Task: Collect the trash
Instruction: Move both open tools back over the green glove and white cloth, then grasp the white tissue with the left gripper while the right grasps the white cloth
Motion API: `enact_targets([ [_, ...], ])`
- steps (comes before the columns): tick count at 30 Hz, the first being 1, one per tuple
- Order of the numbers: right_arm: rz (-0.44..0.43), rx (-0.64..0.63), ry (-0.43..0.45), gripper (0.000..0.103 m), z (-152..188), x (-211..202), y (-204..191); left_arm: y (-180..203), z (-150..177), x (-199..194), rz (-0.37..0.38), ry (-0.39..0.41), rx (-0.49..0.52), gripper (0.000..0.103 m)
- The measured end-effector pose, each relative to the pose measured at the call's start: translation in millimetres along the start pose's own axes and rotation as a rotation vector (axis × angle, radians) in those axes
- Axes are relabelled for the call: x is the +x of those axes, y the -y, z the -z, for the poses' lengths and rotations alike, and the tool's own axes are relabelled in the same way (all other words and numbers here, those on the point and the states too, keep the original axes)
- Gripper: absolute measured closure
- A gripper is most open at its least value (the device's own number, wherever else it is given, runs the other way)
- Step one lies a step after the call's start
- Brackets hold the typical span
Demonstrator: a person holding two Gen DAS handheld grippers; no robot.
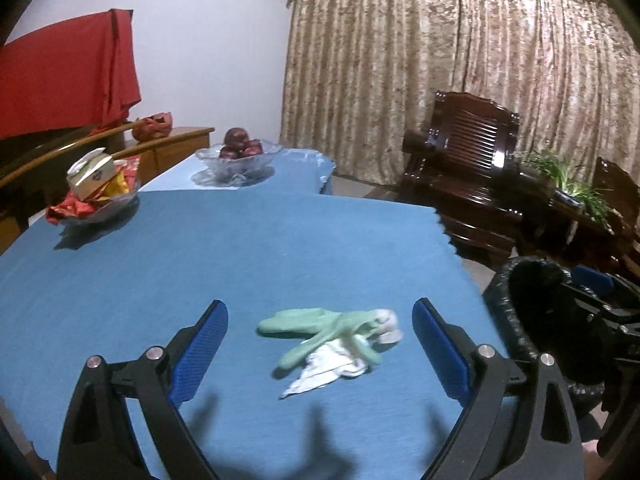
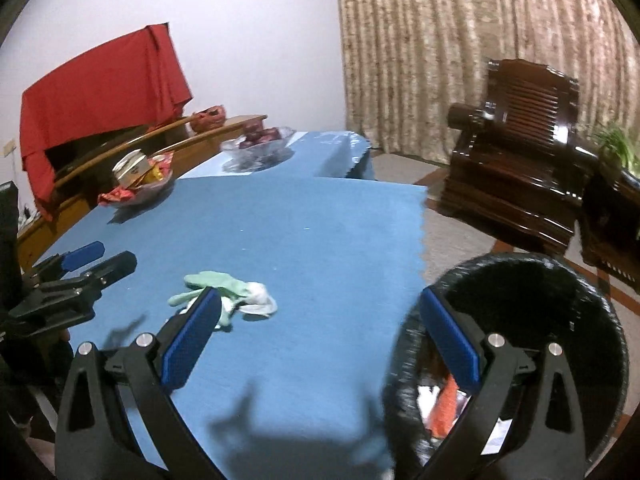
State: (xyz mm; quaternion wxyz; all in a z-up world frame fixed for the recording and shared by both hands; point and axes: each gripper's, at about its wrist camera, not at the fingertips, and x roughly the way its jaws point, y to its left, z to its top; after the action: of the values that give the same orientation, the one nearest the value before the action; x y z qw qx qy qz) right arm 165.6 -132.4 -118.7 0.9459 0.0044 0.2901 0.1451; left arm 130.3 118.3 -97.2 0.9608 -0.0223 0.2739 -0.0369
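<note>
A pale green glove with crumpled white tissue (image 1: 332, 340) lies on the blue tablecloth (image 1: 240, 248). My left gripper (image 1: 320, 316) is open and empty, its blue pads on either side of the pile, a little short of it. The pile also shows in the right wrist view (image 2: 230, 294), left of centre. My right gripper (image 2: 320, 308) is open and empty, over the table's right edge. A black-lined trash bin (image 2: 520, 280) stands off the table's right edge with some trash inside; it also shows in the left wrist view (image 1: 532, 300). The left gripper is seen at the left of the right wrist view (image 2: 96, 260).
A glass dish of snack packets and a small box (image 1: 96, 188) sits at the far left. A glass bowl of dark red fruit (image 1: 240, 152) stands at the back. A dark wooden armchair (image 1: 468, 172) and a potted plant (image 1: 568, 180) stand to the right on the floor.
</note>
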Motion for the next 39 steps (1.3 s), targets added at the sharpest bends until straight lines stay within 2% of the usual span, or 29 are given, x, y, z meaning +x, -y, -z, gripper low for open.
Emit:
enact_targets([
  [7, -0.038, -0.036, -0.046, 0.007, 1.7, 34.6, -23.0, -22.6, 8.9, 11.6, -0.032, -0.023, -0.010, 0.016],
  [11, -0.059, -0.046, -0.071, 0.007, 6.2, 52.3, -32.8, -30.3, 16.1, 18.6, -0.036, -0.046, -0.027, 0.022],
  [13, -0.067, -0.050, -0.086, 0.010, 7.7, 63.3, -36.8, -33.1, 20.5, 23.0, -0.036, -0.057, -0.031, 0.023],
  [15, -0.070, -0.054, -0.102, 0.018, 10.1, 73.8, -40.0, -34.9, 24.2, 28.5, -0.032, -0.068, -0.036, 0.026],
  [26, -0.067, -0.079, -0.203, 0.036, 22.2, 139.0, -47.0, -40.0, 35.0, 54.7, -0.032, -0.100, -0.052, 0.035],
  [35, -0.096, -0.094, -0.272, 0.044, 23.6, 174.7, -56.3, -42.7, 34.8, 65.6, -0.032, -0.108, -0.057, 0.035],
  [39, -0.121, -0.085, -0.288, 0.052, 21.9, 181.5, -59.1, -46.5, 35.0, 70.8, -0.033, -0.113, -0.066, 0.035],
])
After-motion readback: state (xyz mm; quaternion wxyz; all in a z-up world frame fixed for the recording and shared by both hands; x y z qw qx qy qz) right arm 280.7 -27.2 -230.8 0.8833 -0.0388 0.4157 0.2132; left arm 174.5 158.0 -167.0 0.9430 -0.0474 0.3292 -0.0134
